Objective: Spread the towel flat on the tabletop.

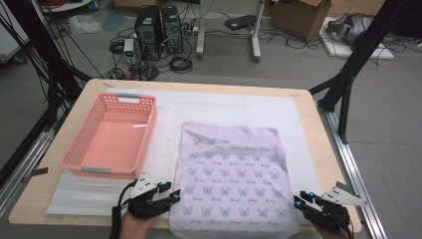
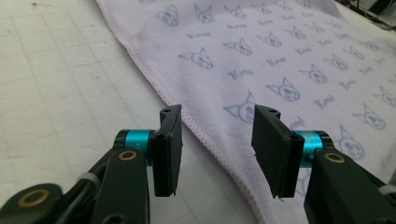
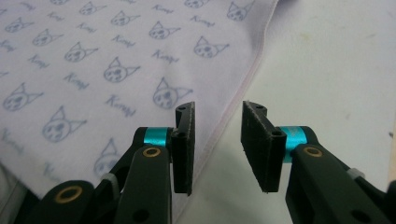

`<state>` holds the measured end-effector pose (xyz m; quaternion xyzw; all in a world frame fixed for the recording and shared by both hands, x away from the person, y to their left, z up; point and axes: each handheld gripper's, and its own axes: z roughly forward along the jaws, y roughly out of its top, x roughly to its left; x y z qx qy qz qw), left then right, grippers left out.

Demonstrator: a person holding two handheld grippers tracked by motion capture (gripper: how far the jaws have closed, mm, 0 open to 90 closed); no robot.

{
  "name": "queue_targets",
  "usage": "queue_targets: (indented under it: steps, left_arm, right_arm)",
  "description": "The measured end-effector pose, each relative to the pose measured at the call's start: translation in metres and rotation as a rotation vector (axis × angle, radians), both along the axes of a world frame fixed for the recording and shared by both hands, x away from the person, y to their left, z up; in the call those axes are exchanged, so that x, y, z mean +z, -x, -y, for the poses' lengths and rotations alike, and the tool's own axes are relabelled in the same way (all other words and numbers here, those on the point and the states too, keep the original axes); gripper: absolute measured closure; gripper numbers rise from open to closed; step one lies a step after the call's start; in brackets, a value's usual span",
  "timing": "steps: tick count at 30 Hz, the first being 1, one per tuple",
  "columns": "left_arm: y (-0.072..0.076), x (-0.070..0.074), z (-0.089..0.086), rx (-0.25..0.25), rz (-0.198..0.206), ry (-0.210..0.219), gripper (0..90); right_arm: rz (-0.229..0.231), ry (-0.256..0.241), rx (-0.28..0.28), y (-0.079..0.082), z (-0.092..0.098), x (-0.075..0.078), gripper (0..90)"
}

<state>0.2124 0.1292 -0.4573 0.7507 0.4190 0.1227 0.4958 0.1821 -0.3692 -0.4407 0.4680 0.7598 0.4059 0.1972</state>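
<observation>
The printed towel (image 1: 234,179) lies flat on the desk (image 1: 308,119) between the two tongs, and the left tongs (image 2: 217,144) and right tongs (image 3: 217,140), each gaping and empty, straddle its near side hems, seemingly lined up to pinch both edges together.

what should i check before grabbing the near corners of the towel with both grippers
1. Left hand-held gripper open: ok, jaws apart.
2. Right hand-held gripper open: ok, jaws apart.
3. Left jaws straddle the towel hem: ok in the left gripper view.
4. Right jaws straddle the hem: ok, edge runs between them.
5. Towel lying flat: ok, slight fold at far edge.
6. Pink basket free of contents: ok.
</observation>
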Motion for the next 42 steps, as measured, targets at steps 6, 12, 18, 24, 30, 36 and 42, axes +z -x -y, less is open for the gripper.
queue_targets:
  steps: [6, 12, 18, 24, 30, 36, 42]
  left_arm:
    - [-0.014, 0.002, 0.008, 0.019, 0.001, -0.012, 48.5]
    - [-0.023, 0.0, 0.015, 0.036, -0.054, -0.05, 48.4]
    - [-0.017, 0.002, 0.019, 0.044, -0.039, -0.122, 79.8]
    - [-0.001, 0.005, 0.009, 0.029, -0.086, -0.101, 87.0]
    - [0.013, 0.005, 0.006, 0.002, -0.076, -0.078, 76.7]
    - [-0.004, 0.006, -0.001, 0.037, -0.042, -0.022, 52.8]
    - [-0.021, 0.006, 0.004, 0.014, -0.036, -0.006, 52.7]
  right_arm:
    - [0.003, 0.019, 0.004, -0.011, -0.007, -0.003, 62.0]
    - [-0.018, 0.023, 0.001, -0.021, -0.012, -0.007, 61.9]
    - [-0.064, 0.013, 0.008, -0.021, -0.011, -0.01, 84.4]
    - [-0.097, 0.002, 0.033, -0.01, -0.004, -0.006, 86.7]
    - [-0.169, -0.032, 0.067, -0.001, 0.005, -0.003, 80.2]
    - [-0.093, -0.038, 0.007, -0.003, 0.006, -0.003, 66.9]
    - [-0.041, 0.006, -0.016, -0.019, -0.012, -0.009, 67.9]
